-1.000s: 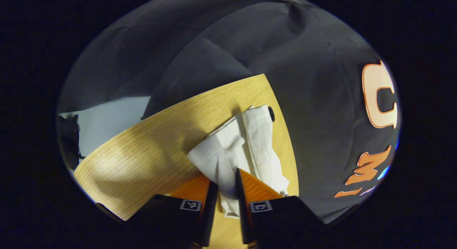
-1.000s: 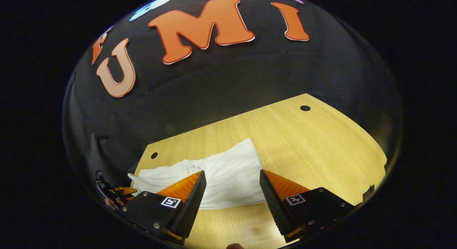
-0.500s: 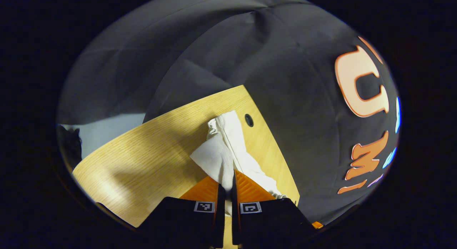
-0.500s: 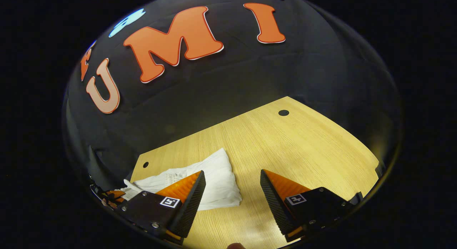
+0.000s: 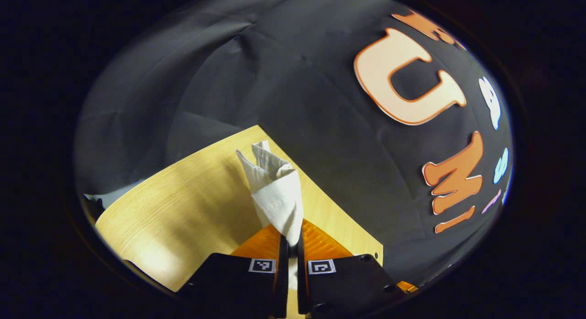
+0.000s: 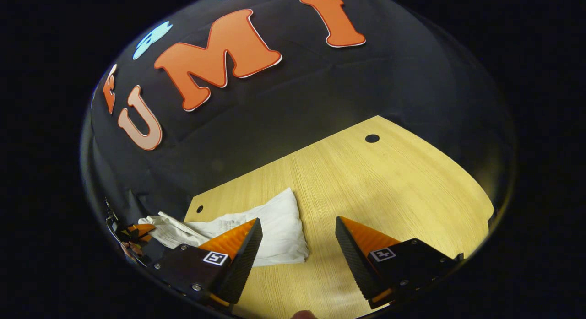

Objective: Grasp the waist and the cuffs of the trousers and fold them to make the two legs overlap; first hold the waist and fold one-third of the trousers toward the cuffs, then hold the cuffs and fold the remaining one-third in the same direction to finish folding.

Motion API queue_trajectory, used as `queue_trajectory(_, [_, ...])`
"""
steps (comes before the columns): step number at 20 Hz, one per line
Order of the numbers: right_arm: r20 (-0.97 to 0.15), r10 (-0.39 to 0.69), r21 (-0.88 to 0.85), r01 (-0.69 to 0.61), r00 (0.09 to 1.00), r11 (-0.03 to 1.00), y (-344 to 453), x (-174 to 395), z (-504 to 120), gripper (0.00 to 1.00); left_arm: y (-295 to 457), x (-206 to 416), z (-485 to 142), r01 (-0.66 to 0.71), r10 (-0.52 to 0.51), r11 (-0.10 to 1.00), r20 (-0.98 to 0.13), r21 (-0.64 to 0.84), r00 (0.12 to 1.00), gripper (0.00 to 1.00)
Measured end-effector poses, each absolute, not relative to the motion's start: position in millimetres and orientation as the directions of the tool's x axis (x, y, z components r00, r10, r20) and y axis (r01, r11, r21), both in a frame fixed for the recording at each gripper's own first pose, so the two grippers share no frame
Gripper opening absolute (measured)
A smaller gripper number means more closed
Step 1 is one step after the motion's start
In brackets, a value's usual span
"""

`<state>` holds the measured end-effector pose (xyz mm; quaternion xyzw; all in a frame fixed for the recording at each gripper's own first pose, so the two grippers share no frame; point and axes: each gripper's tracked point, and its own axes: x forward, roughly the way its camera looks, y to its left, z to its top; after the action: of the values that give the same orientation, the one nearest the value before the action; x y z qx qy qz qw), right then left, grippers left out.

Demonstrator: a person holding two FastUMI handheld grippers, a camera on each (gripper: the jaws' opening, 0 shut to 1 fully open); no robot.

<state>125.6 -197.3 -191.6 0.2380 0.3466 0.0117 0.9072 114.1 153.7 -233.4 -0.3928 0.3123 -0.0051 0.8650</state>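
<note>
Trousers [image 5: 277, 191]: plain white, unpatterned; in the right gripper view [image 6: 256, 227] the same white with faint grey creases.
Table [image 6: 389, 181]: pale yellow wood with fine straight grain, brighter just beside the trousers, duller toward its far edge.
Table holes [image 6: 372, 138]: small black dots near the table's far corners.
Booth wall [image 5: 293, 81]: black cloth behind the table.
Gripper body tags [image 5: 262, 265]: black-and-white square markers, below the trousers.

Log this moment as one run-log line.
left gripper: shut on trousers, one end lifted | right gripper: open, above table | trousers: bunched, rest lying on table
</note>
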Motion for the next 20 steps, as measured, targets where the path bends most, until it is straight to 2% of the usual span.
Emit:
queue_trajectory(2, [-0.614,0.197,0.444,0.128,0.764,0.887,-204,126,-189,0.96,130,119,-216,-0.208,-0.263,0.705,-0.522,-0.678,0.811,0.12])
queue_trajectory(4, [-0.610,0.207,0.436,0.106,0.765,0.894,-209,124,-187,0.96,103,124,-198,-0.178,-0.304,0.675,-0.489,-0.716,0.817,0.12])
queue_trajectory(9, [-0.607,0.244,0.468,0.092,0.757,0.879,-219,118,-186,0.97,34,134,-171,-0.105,-0.317,0.720,-0.460,-0.686,0.829,0.12])
queue_trajectory(16, [-0.607,0.260,0.480,0.087,0.751,0.873,-237,108,-190,0.97,-52,146,-164,-0.051,-0.366,0.736,-0.461,-0.675,0.808,0.12])
queue_trajectory(20, [-0.615,0.289,0.503,0.082,0.734,0.861,-247,98,-194,0.97,-105,144,-188,-0.077,-0.402,0.722,-0.507,-0.688,0.763,0.12])
